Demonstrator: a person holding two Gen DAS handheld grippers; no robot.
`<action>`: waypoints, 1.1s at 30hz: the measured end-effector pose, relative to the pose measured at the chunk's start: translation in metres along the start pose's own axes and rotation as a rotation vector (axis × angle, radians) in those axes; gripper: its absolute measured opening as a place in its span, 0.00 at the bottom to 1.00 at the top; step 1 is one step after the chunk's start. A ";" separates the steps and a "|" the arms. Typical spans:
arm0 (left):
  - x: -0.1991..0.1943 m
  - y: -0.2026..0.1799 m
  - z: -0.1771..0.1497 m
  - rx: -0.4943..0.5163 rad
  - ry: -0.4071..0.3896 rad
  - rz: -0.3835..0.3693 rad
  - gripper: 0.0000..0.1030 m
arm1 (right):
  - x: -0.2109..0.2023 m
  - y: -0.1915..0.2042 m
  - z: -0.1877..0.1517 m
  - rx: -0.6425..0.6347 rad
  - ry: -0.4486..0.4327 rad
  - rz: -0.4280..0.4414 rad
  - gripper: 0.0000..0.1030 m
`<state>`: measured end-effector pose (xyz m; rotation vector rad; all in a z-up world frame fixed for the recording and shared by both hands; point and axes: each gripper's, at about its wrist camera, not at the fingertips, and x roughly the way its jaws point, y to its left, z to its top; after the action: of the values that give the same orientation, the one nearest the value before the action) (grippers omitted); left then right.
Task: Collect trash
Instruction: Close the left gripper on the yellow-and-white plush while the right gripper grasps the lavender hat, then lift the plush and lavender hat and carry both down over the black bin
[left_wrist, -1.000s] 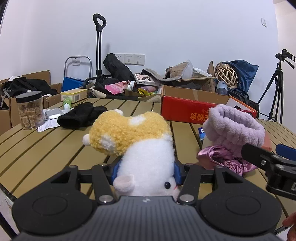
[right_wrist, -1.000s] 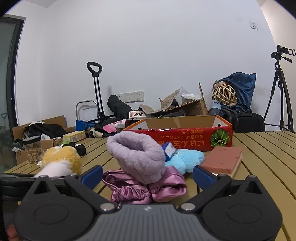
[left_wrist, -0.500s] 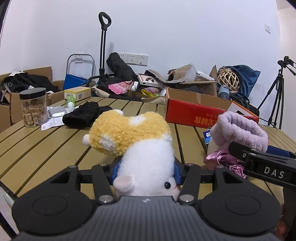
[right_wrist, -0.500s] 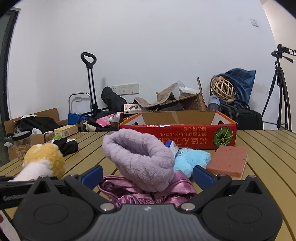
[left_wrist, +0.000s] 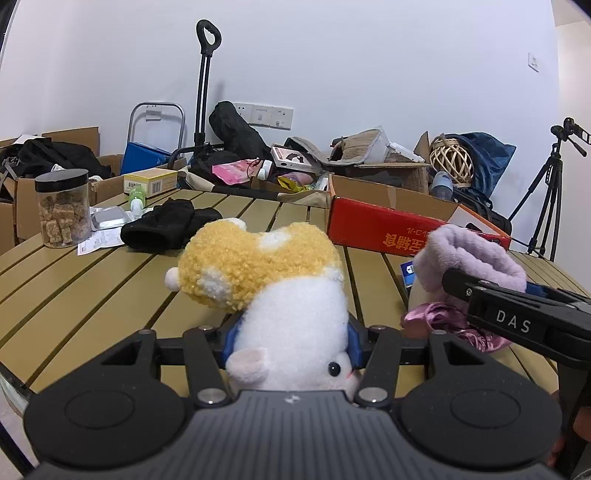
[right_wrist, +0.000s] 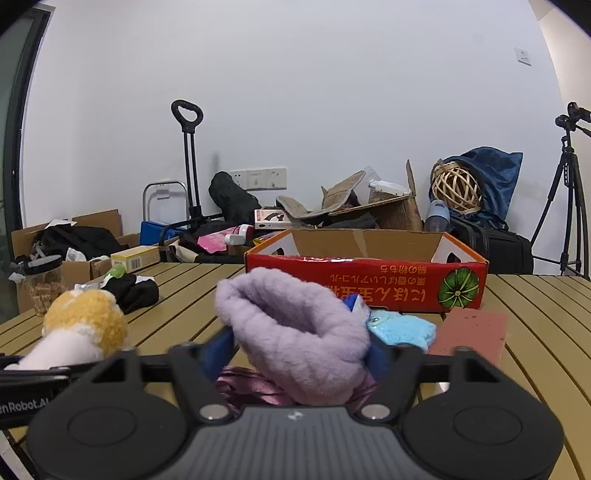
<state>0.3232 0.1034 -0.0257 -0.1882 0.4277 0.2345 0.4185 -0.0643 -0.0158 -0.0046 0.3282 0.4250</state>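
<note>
- Left gripper (left_wrist: 290, 341) is clamped on the plush (left_wrist: 273, 291), which lies lengthwise along the fingers, face toward the camera, yellow back pointing away over the table (left_wrist: 92, 280).
- Right gripper (right_wrist: 295, 350) squeezes the purple fleece (right_wrist: 295, 332), its opening facing up-right, before the red box (right_wrist: 369, 280).

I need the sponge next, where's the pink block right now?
In the right wrist view, the pink block lies on the table, right of the blue plush, before the red box.
</note>
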 end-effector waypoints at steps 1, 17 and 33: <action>0.000 0.000 0.000 0.001 -0.001 0.000 0.52 | 0.000 0.000 0.000 -0.002 0.001 0.000 0.58; -0.005 0.004 0.000 0.002 -0.013 0.005 0.52 | -0.022 -0.008 -0.003 0.034 -0.060 -0.010 0.32; -0.016 0.000 0.002 0.007 -0.042 -0.029 0.52 | -0.059 -0.012 0.002 0.052 -0.177 -0.004 0.32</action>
<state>0.3100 0.1012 -0.0173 -0.1823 0.3834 0.2077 0.3736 -0.0992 0.0036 0.0830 0.1646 0.4094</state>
